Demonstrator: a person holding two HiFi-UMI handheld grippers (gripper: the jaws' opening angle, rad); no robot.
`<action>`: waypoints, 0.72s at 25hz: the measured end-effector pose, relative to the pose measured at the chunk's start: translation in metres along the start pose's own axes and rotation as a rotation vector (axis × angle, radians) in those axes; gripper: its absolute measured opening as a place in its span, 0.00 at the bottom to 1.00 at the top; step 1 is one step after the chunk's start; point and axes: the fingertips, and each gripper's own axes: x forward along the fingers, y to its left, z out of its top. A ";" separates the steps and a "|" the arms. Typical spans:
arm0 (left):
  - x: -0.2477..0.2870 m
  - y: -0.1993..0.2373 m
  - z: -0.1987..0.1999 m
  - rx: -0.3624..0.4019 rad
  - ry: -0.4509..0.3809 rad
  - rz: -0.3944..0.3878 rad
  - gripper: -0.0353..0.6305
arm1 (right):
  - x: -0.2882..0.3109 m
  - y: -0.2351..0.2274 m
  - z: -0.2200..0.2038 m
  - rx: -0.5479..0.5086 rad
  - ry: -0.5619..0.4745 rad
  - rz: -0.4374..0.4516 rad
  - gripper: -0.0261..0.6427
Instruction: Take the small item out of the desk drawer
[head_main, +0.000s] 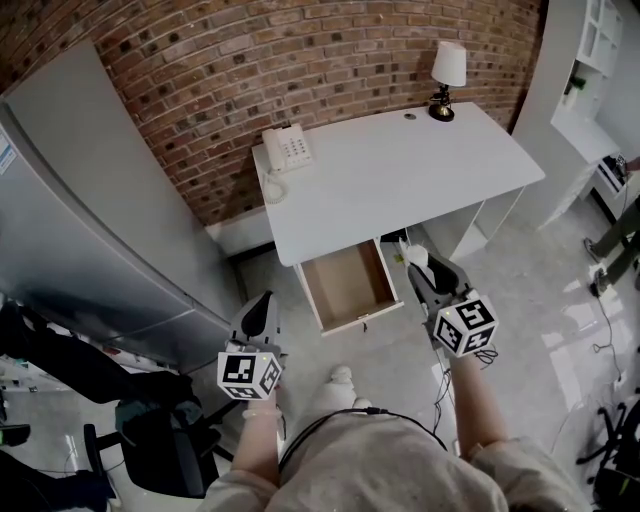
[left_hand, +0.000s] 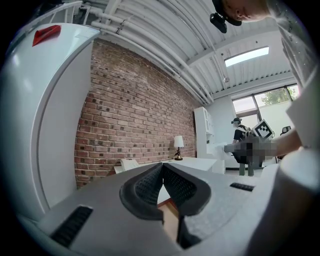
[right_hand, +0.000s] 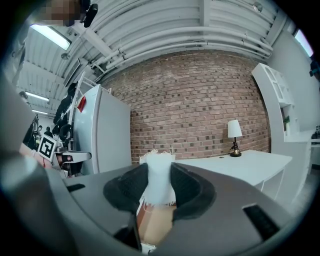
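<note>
The wooden desk drawer (head_main: 345, 282) stands pulled out under the white desk (head_main: 400, 175), and its inside looks bare. My right gripper (head_main: 413, 258) hangs just right of the drawer's front corner, shut on a small white item with a frayed edge (head_main: 415, 253). In the right gripper view that white item (right_hand: 159, 177) stands upright, pinched between the dark pads of the right gripper (right_hand: 159, 189). My left gripper (head_main: 262, 306) hovers left of the drawer above the floor. The left gripper (left_hand: 162, 184) is shut with nothing in it.
A white telephone (head_main: 287, 150) sits at the desk's back left and a small lamp (head_main: 447, 72) at its back right. A tall grey fridge (head_main: 90, 220) stands to the left against the brick wall. White shelves (head_main: 600, 60) fill the right corner, with cables on the floor nearby.
</note>
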 end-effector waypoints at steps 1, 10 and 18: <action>0.001 0.001 0.000 0.000 0.000 0.000 0.06 | 0.000 -0.001 0.001 0.002 -0.001 -0.002 0.26; 0.001 0.009 -0.001 0.000 0.000 0.009 0.06 | 0.003 -0.002 0.003 0.011 -0.021 -0.011 0.26; 0.008 0.010 0.001 0.004 -0.005 0.000 0.06 | 0.003 -0.006 0.003 0.027 -0.035 -0.021 0.26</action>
